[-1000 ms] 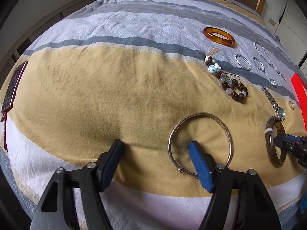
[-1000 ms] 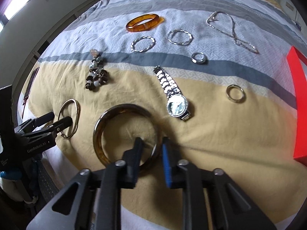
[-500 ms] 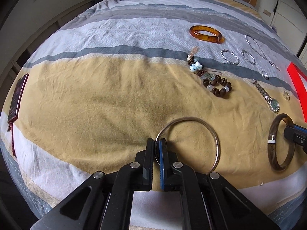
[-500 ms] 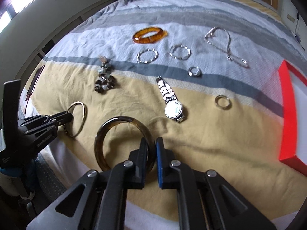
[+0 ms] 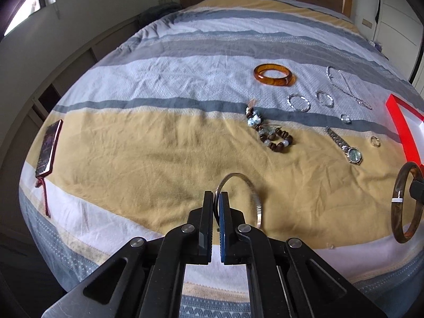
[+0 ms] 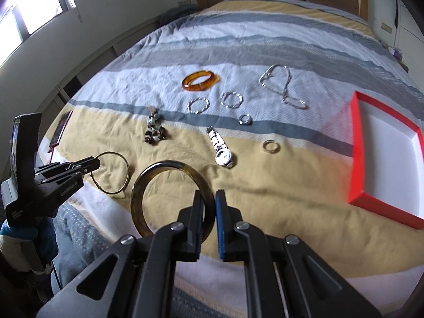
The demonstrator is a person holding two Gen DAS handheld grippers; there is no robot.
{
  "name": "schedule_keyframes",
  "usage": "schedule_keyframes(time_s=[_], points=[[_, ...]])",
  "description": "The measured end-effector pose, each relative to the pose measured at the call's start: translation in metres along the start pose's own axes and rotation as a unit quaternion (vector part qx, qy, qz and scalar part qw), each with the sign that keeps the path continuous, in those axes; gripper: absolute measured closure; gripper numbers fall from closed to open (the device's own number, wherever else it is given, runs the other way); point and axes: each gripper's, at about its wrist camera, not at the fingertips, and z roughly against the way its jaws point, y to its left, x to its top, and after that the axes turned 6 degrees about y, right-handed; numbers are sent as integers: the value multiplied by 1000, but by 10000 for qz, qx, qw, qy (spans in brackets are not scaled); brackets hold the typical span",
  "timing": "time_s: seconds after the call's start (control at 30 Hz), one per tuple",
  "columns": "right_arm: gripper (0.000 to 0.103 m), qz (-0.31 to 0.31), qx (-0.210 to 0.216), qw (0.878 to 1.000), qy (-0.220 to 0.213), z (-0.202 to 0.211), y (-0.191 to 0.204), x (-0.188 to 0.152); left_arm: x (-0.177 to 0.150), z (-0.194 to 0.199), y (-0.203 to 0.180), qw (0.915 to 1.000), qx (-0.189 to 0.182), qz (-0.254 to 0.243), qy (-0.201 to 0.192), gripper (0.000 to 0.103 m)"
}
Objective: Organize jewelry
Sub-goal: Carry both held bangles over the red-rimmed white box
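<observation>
My left gripper (image 5: 216,198) is shut on a thin silver bangle (image 5: 253,193) and holds it lifted above the striped bedspread; both also show in the right wrist view (image 6: 92,163), bangle (image 6: 126,165). My right gripper (image 6: 209,198) is shut on a dark brown tortoiseshell bangle (image 6: 164,165), also lifted; that bangle shows at the right edge of the left wrist view (image 5: 397,206). A red tray with a white floor (image 6: 356,156) lies on the bed to the right.
On the bedspread lie an amber bangle (image 6: 200,79), a wooden bead bracelet (image 6: 155,132), two twisted silver rings (image 6: 198,105), a silver watch (image 6: 221,151), a chain necklace (image 6: 285,87), two small rings (image 6: 270,146) and a dark phone (image 5: 49,147) at the left edge.
Both grippers closed on their bangles, the left on the silver one, the right on the brown one, then lifted them and drew back from the bedspread.
</observation>
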Motion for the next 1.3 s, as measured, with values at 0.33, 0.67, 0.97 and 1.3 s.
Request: schedule_keyframes(time_s=[0.33, 0.67, 0.97, 1.3], points=[[95, -287, -14, 9984, -490, 54, -27, -23, -6, 50, -20, 9992, 175, -166, -331, 100], [95, -747, -335, 9916, -1006, 106, -93, -33, 16, 93, -84, 9944, -12, -766, -734, 100], [95, -1346, -894, 9803, -1137, 132, -184, -36, 59, 111, -198, 9788, -633, -1682, -983, 100], [95, -1527, -1283, 9757, -903, 113, -259, -16, 98, 96, -318, 9591, -1174, -2378, -985, 100]])
